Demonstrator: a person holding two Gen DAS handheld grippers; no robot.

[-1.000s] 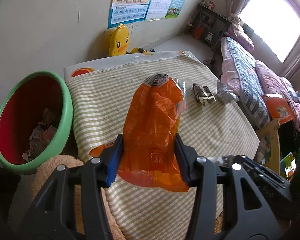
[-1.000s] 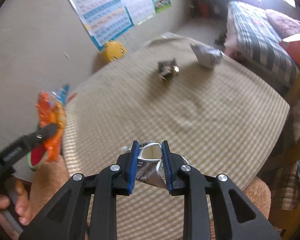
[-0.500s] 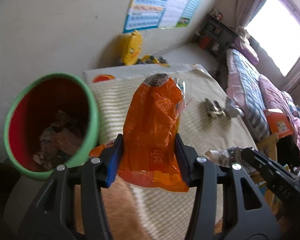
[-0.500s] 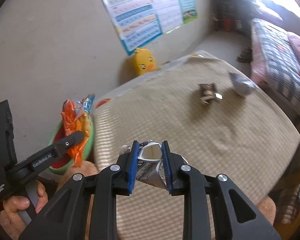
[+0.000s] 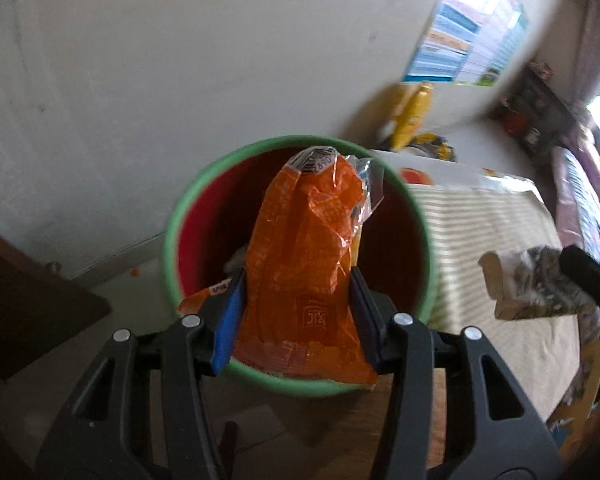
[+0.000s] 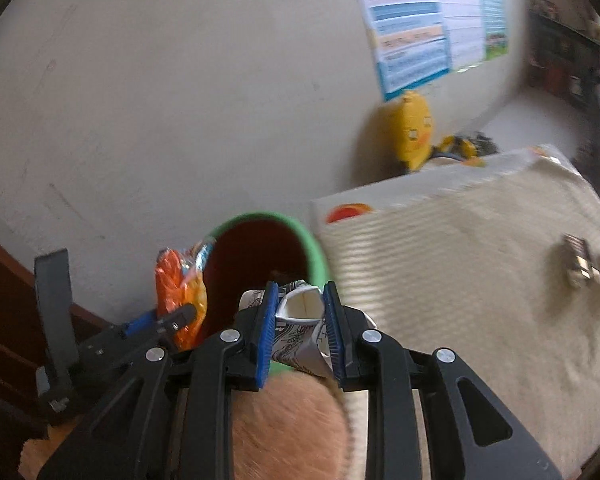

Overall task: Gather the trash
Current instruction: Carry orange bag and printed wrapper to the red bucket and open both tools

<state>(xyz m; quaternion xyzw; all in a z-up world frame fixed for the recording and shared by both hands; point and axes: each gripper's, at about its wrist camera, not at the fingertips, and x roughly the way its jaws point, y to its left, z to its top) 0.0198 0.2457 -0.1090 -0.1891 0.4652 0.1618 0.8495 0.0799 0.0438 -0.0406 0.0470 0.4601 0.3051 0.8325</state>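
Above the green bin (image 5: pixel 172 236), the left gripper (image 5: pixel 298 312) pinches an orange wrapper (image 5: pixel 304 264) upright.

orange wrapper (image 5: pixel 304 264) | bin (image 5: pixel 176 216) green rim, red inside | checked cloth (image 5: pixel 480 216)

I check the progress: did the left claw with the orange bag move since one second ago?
Yes. The left claw carried the orange bag off the checked table to above the green bin.

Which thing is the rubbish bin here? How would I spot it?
Find the table with the checked cloth; the bin stands on the floor at its end, by the plain wall. It is a round tub, the only thing with a green rim and red inside.
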